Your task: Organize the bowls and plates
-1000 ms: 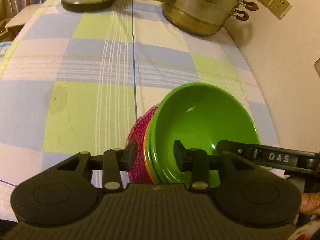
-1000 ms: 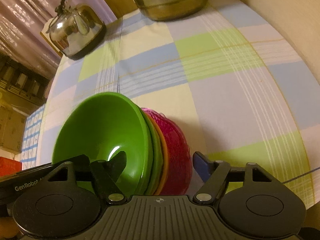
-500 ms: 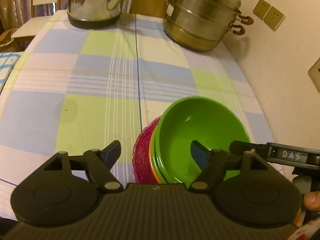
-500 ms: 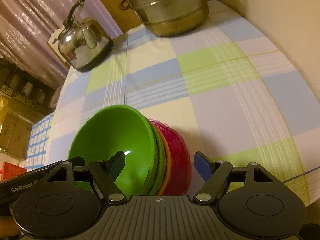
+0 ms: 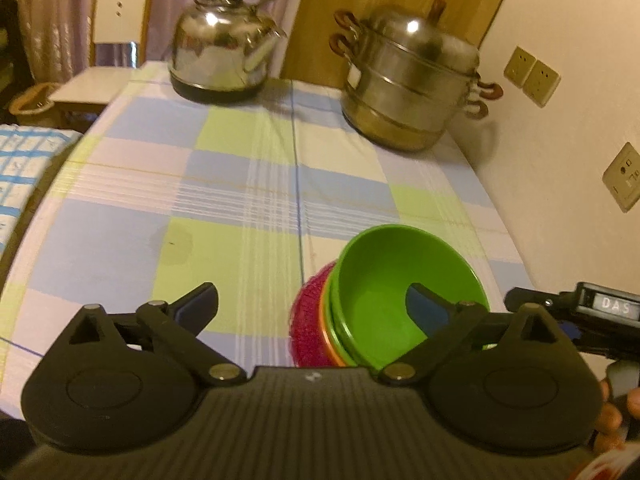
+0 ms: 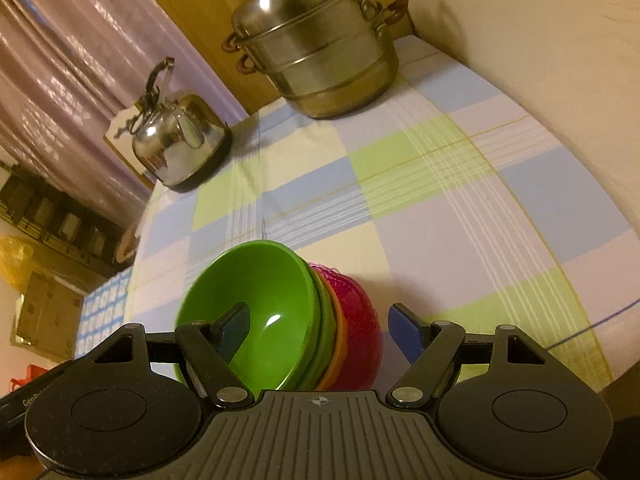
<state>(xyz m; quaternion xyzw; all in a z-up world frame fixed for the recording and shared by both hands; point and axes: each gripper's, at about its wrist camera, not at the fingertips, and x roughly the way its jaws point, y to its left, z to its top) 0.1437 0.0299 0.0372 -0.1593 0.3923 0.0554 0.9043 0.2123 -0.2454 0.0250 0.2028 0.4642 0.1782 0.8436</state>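
Note:
A nested stack sits on the checked tablecloth: a green bowl (image 5: pixel 404 280) on top, an orange dish (image 5: pixel 326 340) under it and a pink patterned bowl (image 5: pixel 308 312) at the bottom. It also shows in the right wrist view, green bowl (image 6: pixel 260 304), pink bowl (image 6: pixel 362 336). My left gripper (image 5: pixel 312 304) is open wide and raised above the stack, touching nothing. My right gripper (image 6: pixel 320 328) is open, its fingers apart on either side of the stack and clear of it.
A steel kettle (image 5: pixel 224 60) and a stacked steel steamer pot (image 5: pixel 408 92) stand at the table's far end. A wall with sockets (image 5: pixel 532 76) runs along the right. A chair (image 5: pixel 104 52) stands beyond the far left corner.
My left gripper opened from around the stack's rim and pulled up and back. My right gripper also rose and drew back. The stack stayed on the cloth.

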